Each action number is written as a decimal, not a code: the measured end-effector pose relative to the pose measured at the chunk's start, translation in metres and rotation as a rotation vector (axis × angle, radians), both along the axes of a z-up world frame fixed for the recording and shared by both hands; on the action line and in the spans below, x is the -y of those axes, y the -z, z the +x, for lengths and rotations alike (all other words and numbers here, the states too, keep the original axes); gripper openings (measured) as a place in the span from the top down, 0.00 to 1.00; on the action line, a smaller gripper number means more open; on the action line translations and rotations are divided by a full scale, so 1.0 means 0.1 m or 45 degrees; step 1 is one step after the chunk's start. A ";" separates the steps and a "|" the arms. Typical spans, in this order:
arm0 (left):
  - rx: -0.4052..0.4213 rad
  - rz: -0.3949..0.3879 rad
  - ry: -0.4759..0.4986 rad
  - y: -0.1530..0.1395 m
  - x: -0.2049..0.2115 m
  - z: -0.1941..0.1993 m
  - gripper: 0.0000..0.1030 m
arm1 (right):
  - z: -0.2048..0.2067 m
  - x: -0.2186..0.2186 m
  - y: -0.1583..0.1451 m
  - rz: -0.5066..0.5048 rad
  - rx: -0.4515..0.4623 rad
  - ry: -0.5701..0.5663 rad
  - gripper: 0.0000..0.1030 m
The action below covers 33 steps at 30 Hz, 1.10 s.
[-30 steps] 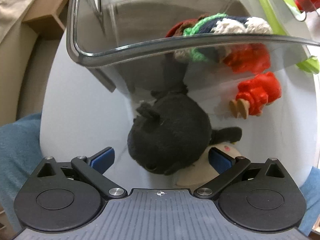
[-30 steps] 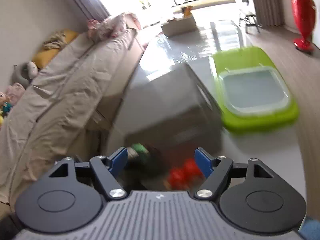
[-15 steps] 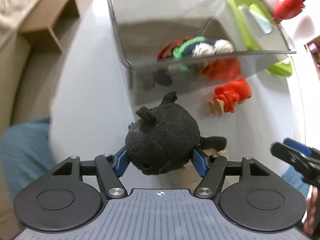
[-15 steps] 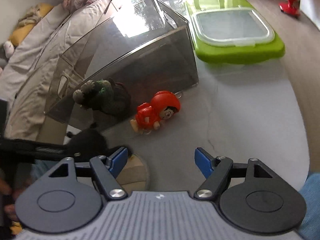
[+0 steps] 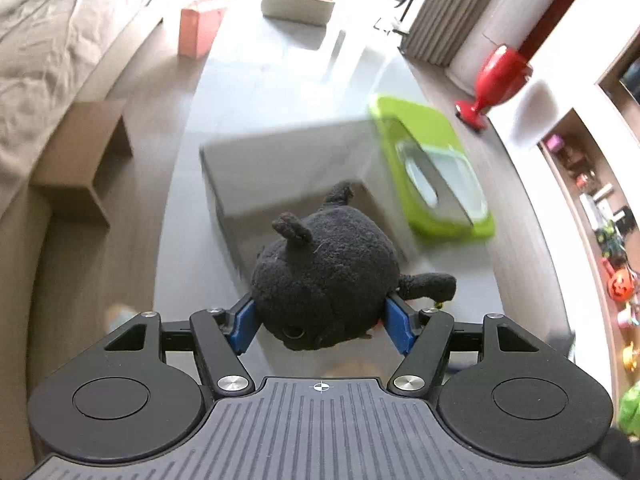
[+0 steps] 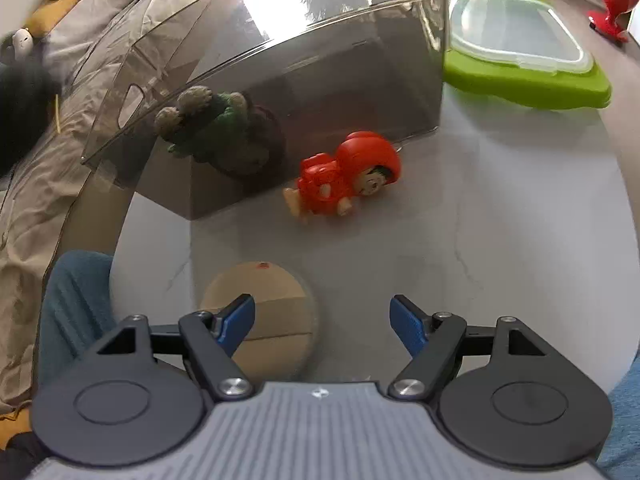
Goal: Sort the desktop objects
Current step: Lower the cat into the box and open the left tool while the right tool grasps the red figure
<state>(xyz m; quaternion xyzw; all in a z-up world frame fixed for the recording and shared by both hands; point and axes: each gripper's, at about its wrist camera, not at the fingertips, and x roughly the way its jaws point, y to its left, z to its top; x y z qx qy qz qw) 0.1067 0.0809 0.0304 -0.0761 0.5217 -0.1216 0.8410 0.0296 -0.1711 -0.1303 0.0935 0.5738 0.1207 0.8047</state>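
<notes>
In the left wrist view the left gripper [image 5: 322,322], its jaws having just closed in, clamps the black plush toy [image 5: 326,280] between its blue pads, lifted in front of what looks, through the blur, like the clear bin [image 5: 280,168]. In the right wrist view the right gripper [image 6: 322,322] stands wide and empty. Ahead of it the red toy figure [image 6: 346,178] lies just beside the bin's front wall, a knitted toy [image 6: 218,130] inside the bin.

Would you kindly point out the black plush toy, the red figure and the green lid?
black plush toy [image 5: 326,280], left wrist view, its body.
red figure [image 6: 344,178], right wrist view, its torso.
green lid [image 6: 532,80], right wrist view, front rim.
</notes>
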 end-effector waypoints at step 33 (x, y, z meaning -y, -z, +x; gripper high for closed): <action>-0.185 0.464 0.089 0.66 0.50 1.23 0.15 | 0.86 0.44 0.64 0.449 -0.325 0.836 0.35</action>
